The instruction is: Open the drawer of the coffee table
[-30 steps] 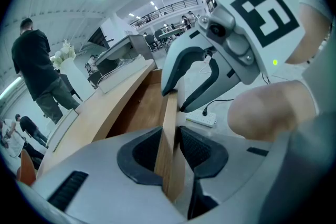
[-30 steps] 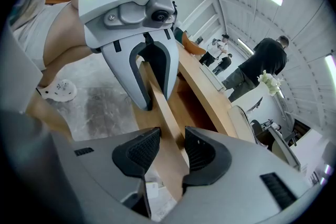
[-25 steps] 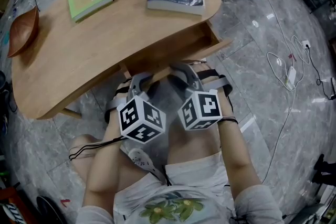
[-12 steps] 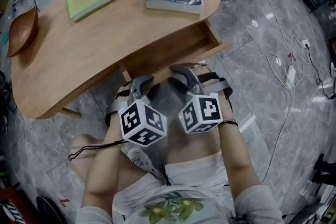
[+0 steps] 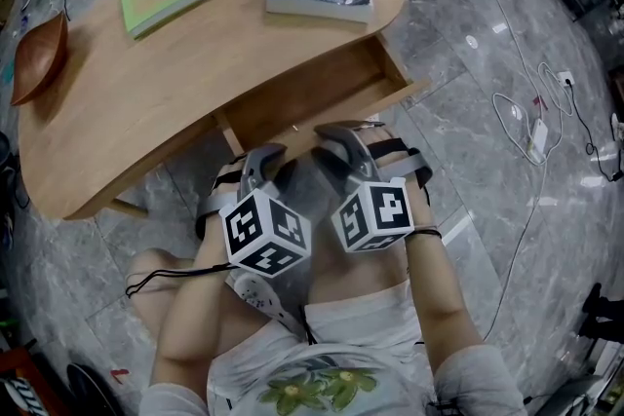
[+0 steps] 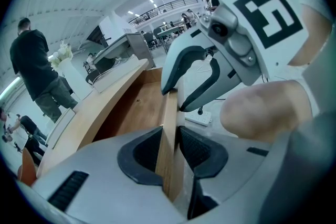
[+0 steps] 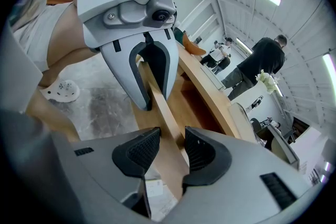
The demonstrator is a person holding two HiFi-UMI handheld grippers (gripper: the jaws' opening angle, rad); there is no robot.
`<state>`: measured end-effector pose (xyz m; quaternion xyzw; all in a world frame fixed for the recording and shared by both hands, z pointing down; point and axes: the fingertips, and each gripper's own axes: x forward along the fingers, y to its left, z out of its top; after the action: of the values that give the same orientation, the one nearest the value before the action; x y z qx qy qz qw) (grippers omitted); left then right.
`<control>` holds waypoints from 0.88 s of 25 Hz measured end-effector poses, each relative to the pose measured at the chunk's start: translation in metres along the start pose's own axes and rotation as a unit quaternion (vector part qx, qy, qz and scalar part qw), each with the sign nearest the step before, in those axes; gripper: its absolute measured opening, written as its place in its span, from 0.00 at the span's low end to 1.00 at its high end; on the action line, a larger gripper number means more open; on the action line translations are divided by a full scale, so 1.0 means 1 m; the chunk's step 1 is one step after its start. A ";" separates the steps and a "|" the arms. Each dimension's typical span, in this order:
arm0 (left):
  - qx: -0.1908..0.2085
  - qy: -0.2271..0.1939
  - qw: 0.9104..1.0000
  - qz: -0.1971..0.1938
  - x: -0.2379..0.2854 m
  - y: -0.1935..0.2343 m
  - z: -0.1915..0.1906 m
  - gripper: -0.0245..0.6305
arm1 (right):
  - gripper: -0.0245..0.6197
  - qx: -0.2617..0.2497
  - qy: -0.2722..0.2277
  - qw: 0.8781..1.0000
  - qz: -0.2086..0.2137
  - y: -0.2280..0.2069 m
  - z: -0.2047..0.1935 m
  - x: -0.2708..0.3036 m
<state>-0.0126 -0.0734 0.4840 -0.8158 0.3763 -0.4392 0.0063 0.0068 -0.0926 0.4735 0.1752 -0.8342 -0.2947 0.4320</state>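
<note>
Left gripper [image 5: 263, 159]: held low in front of the body, pointing forward and down. Jaws closed on the drawer front [image 6: 169, 107]; marker cube [image 5: 265, 231] faces up.
Right gripper [image 5: 336, 136]: just beside the left, same downward tilt, jaws clamped on the same panel.
Left forearm [image 5: 200, 307], right forearm [image 5: 444, 297]: bare, drawn in close to the body.

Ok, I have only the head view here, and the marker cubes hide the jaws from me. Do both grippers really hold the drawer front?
Observer: For the left, yes. In the left gripper view, the left gripper has its jaws closed on the top edge of the drawer front.
Operator: And the right one?
Observer: The same. In the right gripper view, the right gripper grips that same board, with the left one farther along it.
</note>
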 end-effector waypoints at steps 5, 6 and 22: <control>-0.003 0.002 1.000 -0.002 -0.001 -0.004 0.000 0.19 | 0.26 0.000 0.003 1.000 0.000 0.003 -0.001 -0.002; -0.004 0.002 1.000 -0.002 -0.001 -0.005 0.000 0.19 | 0.26 -0.001 0.003 1.000 0.000 0.004 -0.001 -0.003; 0.005 -0.001 1.000 0.005 -0.002 -0.009 0.000 0.19 | 0.26 -0.002 0.008 1.000 -0.005 0.007 -0.001 -0.006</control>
<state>-0.0085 -0.0656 0.4855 -0.8144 0.3780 -0.4401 0.0123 0.0109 -0.0842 0.4750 0.1808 -0.8292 -0.2967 0.4378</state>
